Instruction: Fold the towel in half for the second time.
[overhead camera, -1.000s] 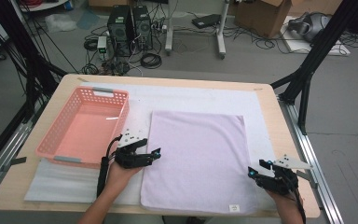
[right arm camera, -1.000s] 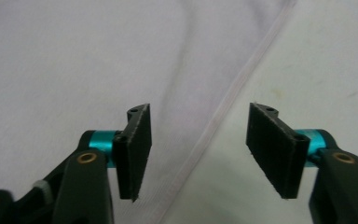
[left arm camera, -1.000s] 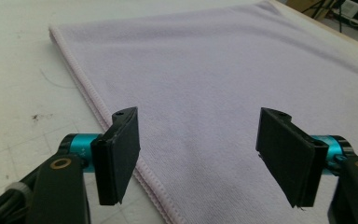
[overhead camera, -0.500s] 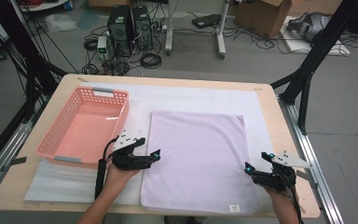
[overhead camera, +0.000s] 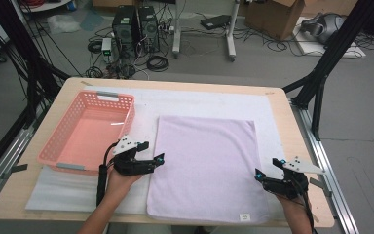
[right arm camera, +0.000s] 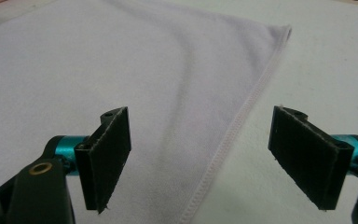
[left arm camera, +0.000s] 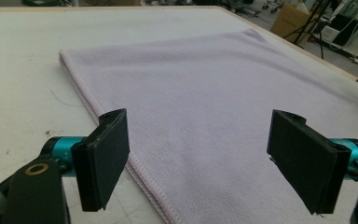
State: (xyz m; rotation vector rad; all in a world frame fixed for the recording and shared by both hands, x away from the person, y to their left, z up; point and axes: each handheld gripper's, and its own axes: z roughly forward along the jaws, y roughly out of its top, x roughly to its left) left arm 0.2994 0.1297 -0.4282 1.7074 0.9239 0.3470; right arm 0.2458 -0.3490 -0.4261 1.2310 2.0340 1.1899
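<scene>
A lilac towel lies spread flat on the white mat covering the surface, just right of a pink basket. The left claw hovers at the towel's left hem, jaws wide apart and holding nothing. The right claw is poised at the towel's right hem, near its front corner, likewise spread open, the stitched edge running between its black pads.
</scene>
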